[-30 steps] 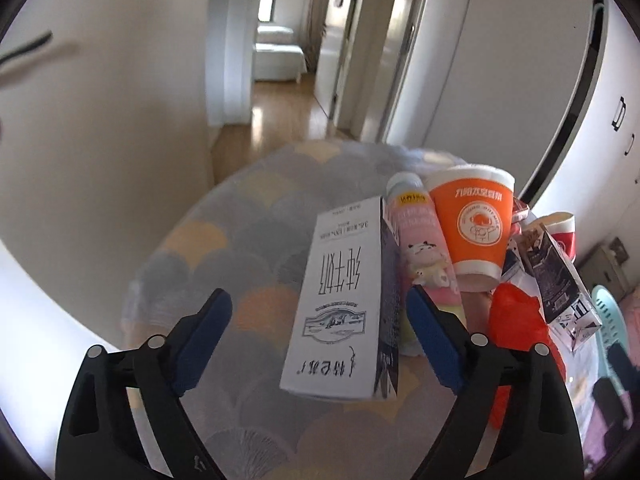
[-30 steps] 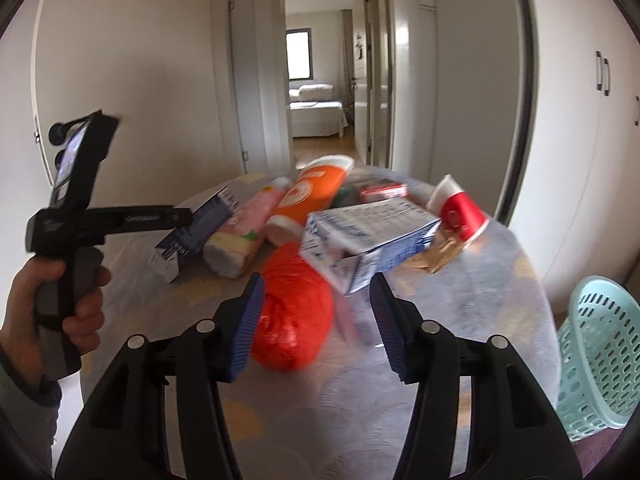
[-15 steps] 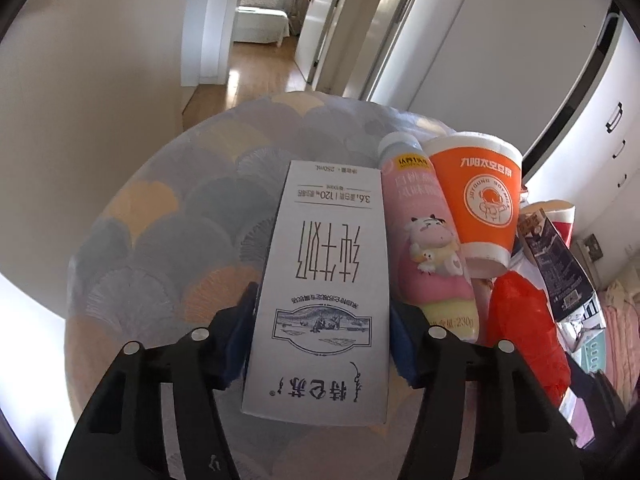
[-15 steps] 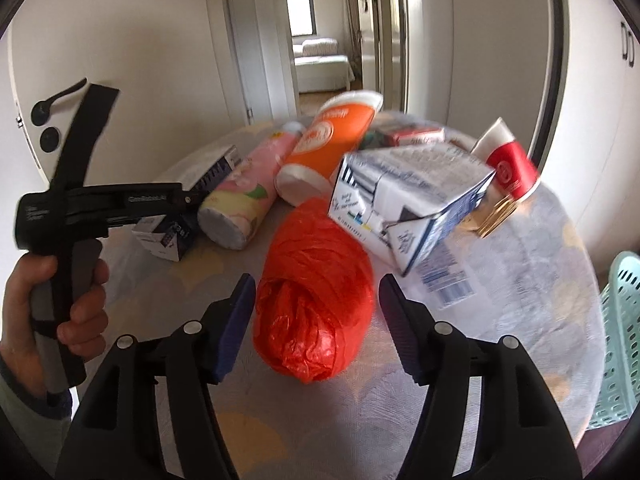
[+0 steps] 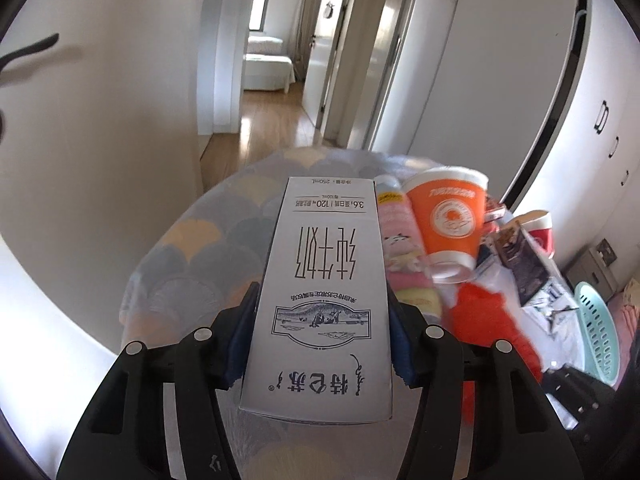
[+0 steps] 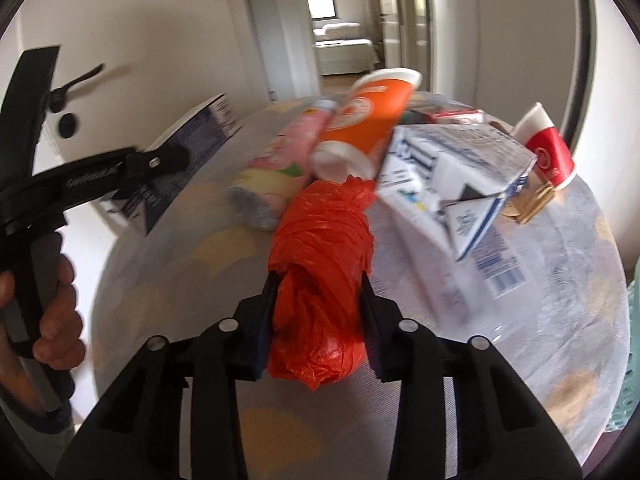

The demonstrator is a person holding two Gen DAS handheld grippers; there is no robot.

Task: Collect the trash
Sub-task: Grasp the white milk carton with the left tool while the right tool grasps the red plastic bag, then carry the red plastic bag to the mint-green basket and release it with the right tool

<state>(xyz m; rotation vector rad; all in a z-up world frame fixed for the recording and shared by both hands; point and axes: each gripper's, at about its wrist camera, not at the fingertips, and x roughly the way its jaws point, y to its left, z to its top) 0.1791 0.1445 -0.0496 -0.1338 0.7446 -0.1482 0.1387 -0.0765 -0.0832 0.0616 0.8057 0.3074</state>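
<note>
My left gripper (image 5: 320, 336) is clamped on the white carton (image 5: 324, 280), blue pads pressed to both long sides; in the right view the carton (image 6: 200, 128) sits off the table's (image 6: 560, 320) left edge, whether touching the cloth I can't tell. My left hand (image 6: 56, 320) wraps the handle at far left. Just right of the carton lies the pink bottle (image 5: 400, 248), on its side, then the orange cup (image 5: 452, 220), tipped over with its rim toward the far edge. Its base rests against the red bag (image 6: 320, 256), which my right gripper (image 6: 318, 308) squeezes from both sides near the table's middle. Right of the bag, a blue-white carton (image 6: 460, 168) lies tilted, touching the orange cup and crowding the bag's right side. A small red box (image 6: 456, 116) sits behind it by the far edge. The red cup (image 6: 548, 148) lies tipped at the right edge with a gold wrapper (image 6: 532, 200) just beside it. A teal basket (image 5: 600, 332) stands off the table's right side.
</note>
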